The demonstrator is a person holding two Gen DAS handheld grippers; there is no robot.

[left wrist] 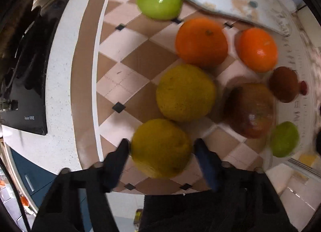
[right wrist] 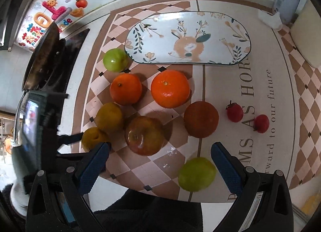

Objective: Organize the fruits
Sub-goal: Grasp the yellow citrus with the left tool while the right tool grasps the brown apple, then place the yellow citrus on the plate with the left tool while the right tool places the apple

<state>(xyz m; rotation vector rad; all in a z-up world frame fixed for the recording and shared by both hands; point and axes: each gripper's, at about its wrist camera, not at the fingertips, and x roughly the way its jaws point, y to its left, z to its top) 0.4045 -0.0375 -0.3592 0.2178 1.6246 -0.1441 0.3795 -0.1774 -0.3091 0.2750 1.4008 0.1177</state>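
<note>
On a checkered mat [right wrist: 140,163] laid over a white counter, we find the fruit spread out below an oval plate [right wrist: 188,37] painted with leaves and a small animal; the plate holds nothing. Our left gripper [left wrist: 161,145] points down over the nearest yellow citrus [left wrist: 161,148], a black finger on each side of it and the pads right at its skin, though motion blur keeps us from telling whether they press. A second yellow citrus [left wrist: 185,92] sits just beyond, touching the first. Our right gripper [right wrist: 160,151] stands wide open, its blue-padded fingers [right wrist: 224,163] apart, with a green fruit [right wrist: 196,173] lying on the mat just inside the right finger, untouched. Ahead of it lie a reddish apple [right wrist: 144,135], a dark brownish-orange fruit [right wrist: 201,119], two oranges [right wrist: 170,88] side by side, another green fruit [right wrist: 115,60] near the plate's left end, and two small red fruits [right wrist: 234,112] on the mat's lettered part.
</note>
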